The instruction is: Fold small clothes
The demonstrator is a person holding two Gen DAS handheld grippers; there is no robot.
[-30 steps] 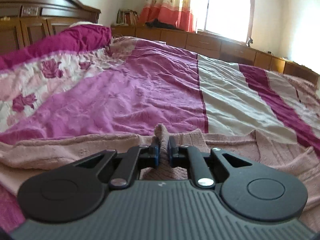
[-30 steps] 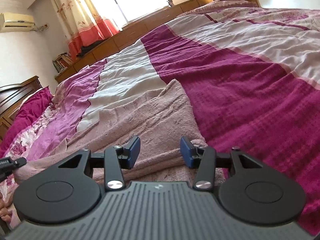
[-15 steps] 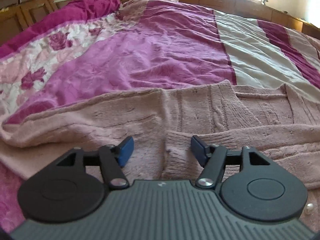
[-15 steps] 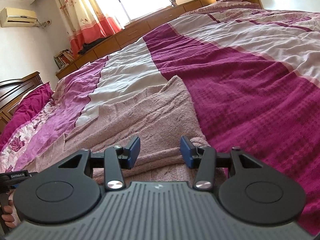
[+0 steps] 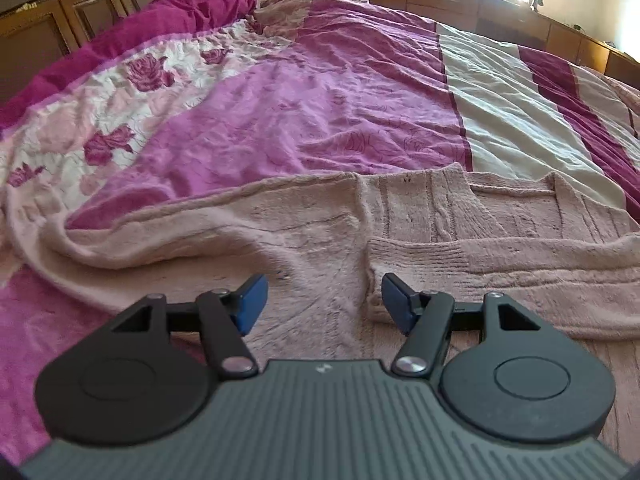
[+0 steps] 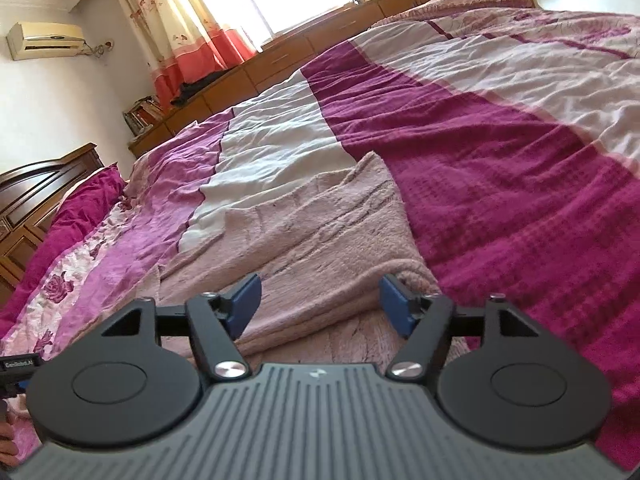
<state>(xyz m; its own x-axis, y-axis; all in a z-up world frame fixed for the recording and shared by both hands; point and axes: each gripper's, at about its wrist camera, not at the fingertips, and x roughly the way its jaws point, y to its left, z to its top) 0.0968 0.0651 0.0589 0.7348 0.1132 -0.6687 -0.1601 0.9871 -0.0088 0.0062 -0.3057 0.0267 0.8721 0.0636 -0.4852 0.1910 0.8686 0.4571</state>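
A pale pink knitted sweater [image 5: 460, 216] lies spread on the bed, one sleeve [image 5: 500, 256] folded across its body with the ribbed cuff just ahead of my left gripper [image 5: 322, 300]. That gripper hovers open above the knit, nothing between its blue pads. In the right wrist view the same sweater [image 6: 320, 224] runs away from my right gripper [image 6: 320, 300], whose jaws are opening over a rolled edge of the knit without pressing on it.
The bed carries a magenta, white and rose-print quilt [image 5: 280, 92]. A wooden headboard [image 5: 60, 12] stands at the left, low wooden cabinets [image 6: 320, 36] run under the window, and curtains [image 6: 192, 28] hang beside an air conditioner [image 6: 44, 40]. The other gripper's edge [image 6: 16, 368] shows at far left.
My left gripper let go of a pinched fold of the sweater, opened, and pulled back and tilted down; the sleeve now lies flat. My right gripper's jaws widened while staying in place.
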